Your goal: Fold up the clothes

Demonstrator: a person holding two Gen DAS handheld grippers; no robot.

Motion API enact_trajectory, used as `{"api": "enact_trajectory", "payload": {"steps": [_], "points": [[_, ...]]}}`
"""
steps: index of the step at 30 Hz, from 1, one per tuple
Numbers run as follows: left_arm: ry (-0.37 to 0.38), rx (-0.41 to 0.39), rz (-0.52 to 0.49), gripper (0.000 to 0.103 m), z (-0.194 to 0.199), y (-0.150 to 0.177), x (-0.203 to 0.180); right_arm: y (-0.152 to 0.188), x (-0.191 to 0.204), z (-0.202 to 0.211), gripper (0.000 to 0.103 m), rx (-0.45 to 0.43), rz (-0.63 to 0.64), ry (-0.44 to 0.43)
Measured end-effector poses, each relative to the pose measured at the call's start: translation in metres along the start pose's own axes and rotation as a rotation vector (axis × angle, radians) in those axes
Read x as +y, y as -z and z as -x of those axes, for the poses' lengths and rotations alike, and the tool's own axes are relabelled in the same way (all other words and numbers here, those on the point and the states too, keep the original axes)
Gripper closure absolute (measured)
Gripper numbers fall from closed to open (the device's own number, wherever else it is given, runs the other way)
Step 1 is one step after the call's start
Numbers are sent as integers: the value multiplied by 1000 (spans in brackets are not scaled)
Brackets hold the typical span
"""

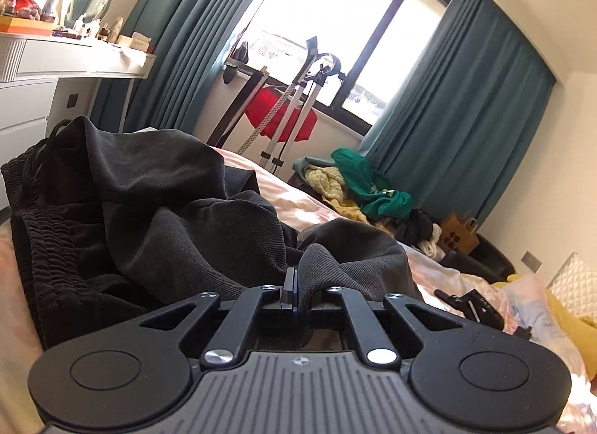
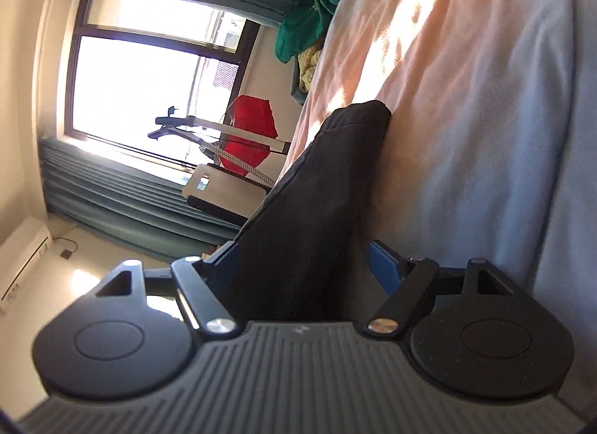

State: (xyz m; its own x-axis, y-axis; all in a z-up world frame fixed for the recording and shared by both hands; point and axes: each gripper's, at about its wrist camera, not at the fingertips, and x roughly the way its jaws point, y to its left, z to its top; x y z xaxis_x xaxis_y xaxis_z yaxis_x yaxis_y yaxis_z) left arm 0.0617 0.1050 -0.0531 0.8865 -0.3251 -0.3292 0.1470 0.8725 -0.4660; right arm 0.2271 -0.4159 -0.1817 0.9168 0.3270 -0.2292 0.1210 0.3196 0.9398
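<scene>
Now the left gripper [image 1: 290,282] pinches the black garment [image 1: 156,206] between its fingers, while the right gripper [image 2: 298,258], fingers spread around a fold, probably closes next.

No legible text, label or number anywhere.

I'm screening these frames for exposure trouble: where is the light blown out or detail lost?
Left wrist view: the window is blown out white; the dark garment keeps its fold detail. Right wrist view: window also clipped, sun patches glare on the bedsheet, black cloth nearly featureless.
</scene>
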Motion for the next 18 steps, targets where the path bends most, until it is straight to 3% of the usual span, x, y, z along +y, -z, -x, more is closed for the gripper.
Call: {"api": "enact_trajectory", "payload": {"steps": [1,3,4,6,12,15,18], "points": [[5,-5,8,99,-1,-2,1,-4,-1,-11,41,7,7,17],[16,-15,25,99,-4,-5,4,-12,1,-30,62,10,46,54],[23,-13,24,99,-4,-6,4,-16,3,-39,66,10,66,71],[37,-8,20,99,-4,-6,4,-22,6,-48,94,27,90,95],[79,7,7,99,-4,-7,4,-37,58,-3,98,-119,224,86],[100,14,0,100,-4,-8,4,-43,95,31,98,-197,346,93],[121,22,-6,99,-4,-9,4,-49,109,81,98,-254,364,107]]}}
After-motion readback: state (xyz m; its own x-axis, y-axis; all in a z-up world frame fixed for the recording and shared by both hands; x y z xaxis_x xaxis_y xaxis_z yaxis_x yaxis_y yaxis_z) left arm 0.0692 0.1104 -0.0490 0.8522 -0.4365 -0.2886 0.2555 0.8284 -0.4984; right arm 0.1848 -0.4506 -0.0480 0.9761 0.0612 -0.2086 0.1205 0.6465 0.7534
